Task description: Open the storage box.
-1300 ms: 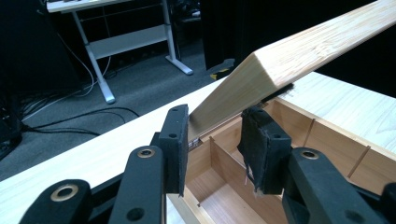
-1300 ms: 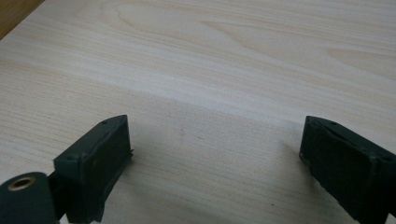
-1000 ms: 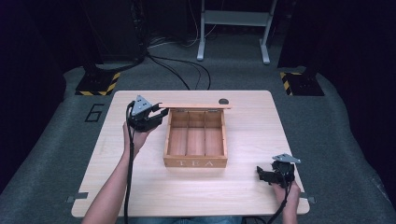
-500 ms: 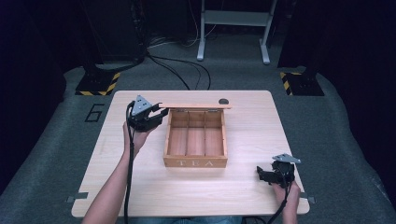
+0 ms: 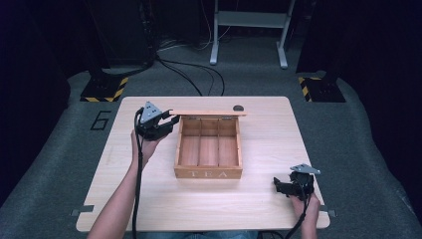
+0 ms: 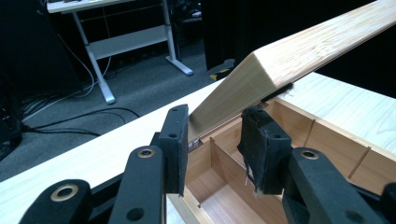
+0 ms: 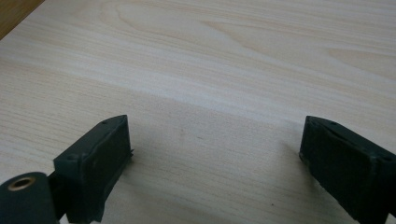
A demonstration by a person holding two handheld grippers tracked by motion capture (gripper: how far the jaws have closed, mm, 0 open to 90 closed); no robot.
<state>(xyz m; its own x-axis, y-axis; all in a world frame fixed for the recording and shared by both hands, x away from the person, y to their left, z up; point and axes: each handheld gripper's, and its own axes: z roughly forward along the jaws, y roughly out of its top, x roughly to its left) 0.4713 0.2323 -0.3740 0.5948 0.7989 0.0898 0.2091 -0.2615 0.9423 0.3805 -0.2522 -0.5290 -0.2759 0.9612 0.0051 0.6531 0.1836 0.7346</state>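
Pale wood tabletop (image 5: 149,199) carries everything, ringed by grey carpet and a dark room. Nearest the person, the right gripper (image 5: 291,186) sits low at the front right corner, well apart from the box; in the right gripper view its jaws stand wide apart over bare wood, holding nothing. Over the last second it has not shifted.

Farther in, the wooden tea box (image 5: 209,149) lies at the middle of the tabletop, its three compartments open to view and empty as far as can be seen. The left gripper (image 5: 161,123) is at the box's far left corner. In the left gripper view the jaws stand on either side of the corner of the raised lid (image 6: 289,56); whether the pads actually press the wood is hard to tell, since a gap shows on at least one side.

Against the earlier pictures nothing has visibly moved: lid, box and both hands match. My reading is a pause with the lid already lifted, either just opened or about to be lowered.

Beyond stand a grey frame (image 5: 249,30) and floor cables (image 5: 189,74).
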